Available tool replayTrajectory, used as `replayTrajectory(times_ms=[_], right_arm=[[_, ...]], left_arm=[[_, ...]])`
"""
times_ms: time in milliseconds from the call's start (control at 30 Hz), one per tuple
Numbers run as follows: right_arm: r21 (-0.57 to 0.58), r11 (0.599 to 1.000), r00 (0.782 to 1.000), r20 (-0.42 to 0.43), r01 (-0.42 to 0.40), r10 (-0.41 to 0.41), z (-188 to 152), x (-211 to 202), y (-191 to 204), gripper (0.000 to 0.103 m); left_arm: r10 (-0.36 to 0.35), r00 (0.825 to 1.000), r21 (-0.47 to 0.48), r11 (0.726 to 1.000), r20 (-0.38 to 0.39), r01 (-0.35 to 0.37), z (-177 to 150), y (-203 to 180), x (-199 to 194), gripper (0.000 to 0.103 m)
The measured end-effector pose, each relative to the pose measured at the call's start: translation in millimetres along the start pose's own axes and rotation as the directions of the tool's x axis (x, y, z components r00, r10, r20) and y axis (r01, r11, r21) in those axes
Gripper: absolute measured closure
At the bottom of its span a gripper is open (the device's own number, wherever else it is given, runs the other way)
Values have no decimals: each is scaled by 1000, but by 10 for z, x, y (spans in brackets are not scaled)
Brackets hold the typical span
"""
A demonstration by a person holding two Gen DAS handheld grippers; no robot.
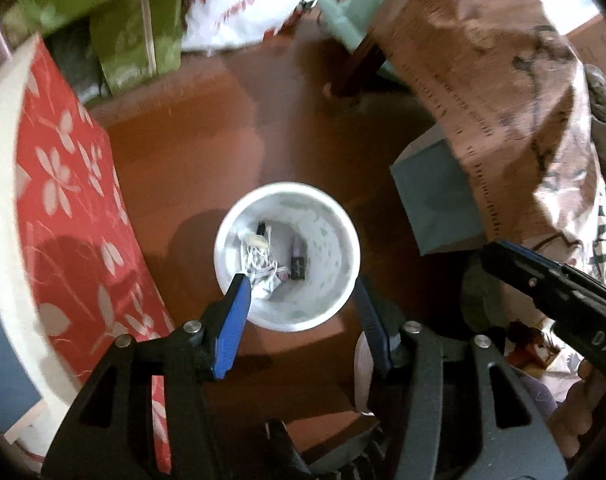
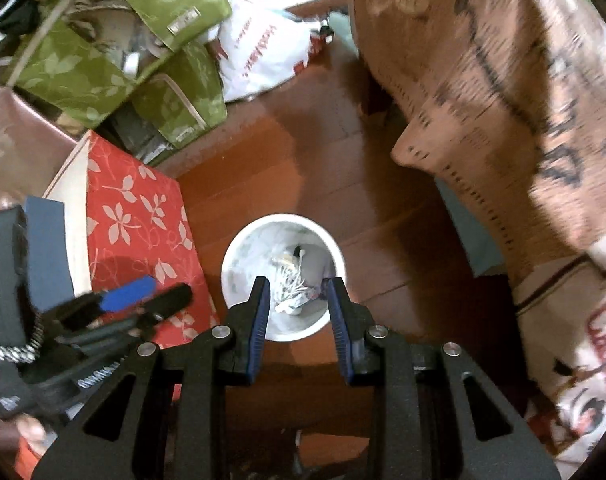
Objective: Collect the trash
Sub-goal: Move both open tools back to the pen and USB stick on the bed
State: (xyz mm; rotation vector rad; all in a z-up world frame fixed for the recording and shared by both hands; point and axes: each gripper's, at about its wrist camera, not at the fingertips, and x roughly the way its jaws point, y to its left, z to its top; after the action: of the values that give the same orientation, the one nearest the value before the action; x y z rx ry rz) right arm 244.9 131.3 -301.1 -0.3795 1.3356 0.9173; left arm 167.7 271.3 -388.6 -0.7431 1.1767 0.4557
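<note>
a: left wrist view first. where is the bin?

b: the white bin [image 1: 287, 255] stands on the wooden floor [image 1: 191, 148], right below the left gripper [image 1: 301, 300]. crumpled paper [image 1: 263, 270] and a small dark object [image 1: 297, 266] lie at the bottom of the bin. the fingers are spread wide — about as wide as the bin's mouth — and nothing sits between them.

a: and around the bin?

b: a red floral box [image 1: 75, 216] to the left of the bin, a brown printed bag [image 1: 499, 92] up and to the right of it, a pale blue box [image 1: 435, 200] beside it on that side.

a: now the right wrist view.

b: the right gripper [image 2: 299, 300] also hangs above the bin [image 2: 283, 278], fingers parted moderately, empty. the left gripper [image 2: 143, 296] shows to the left of the bin, over the red box [image 2: 135, 216].

a: how to do this step well?

b: i judge a drop is just finished or about to be checked. keep both tools centred over the bin's mouth, lift straight up so no finger catches the rim and tips it — then look for the next scrap; none is plain on the floor near the bin.
</note>
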Motion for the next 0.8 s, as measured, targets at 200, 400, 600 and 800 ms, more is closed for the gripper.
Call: replayTrajectory(times_ms=[200, 400, 600, 800], right_arm=[[-20, 1000, 991, 134, 8, -6, -49, -588, -97, 76], [-24, 998, 959, 282, 51, -42, -161, -1228, -208, 76], [24, 996, 904, 418, 86, -88, -350, -1817, -470, 59], [102, 984, 834, 523, 146, -178, -580, -2361, -926, 52]], left_arm=[[4, 991, 96, 995, 134, -17, 19, -357, -615, 50], [-7, 967, 211, 976, 255, -48, 7, -909, -1109, 50], [-87, 939, 324, 946, 332, -27, -5, -1561, -1547, 50], [-167, 917, 444, 896, 362, -12, -29, -2258, -1804, 48]])
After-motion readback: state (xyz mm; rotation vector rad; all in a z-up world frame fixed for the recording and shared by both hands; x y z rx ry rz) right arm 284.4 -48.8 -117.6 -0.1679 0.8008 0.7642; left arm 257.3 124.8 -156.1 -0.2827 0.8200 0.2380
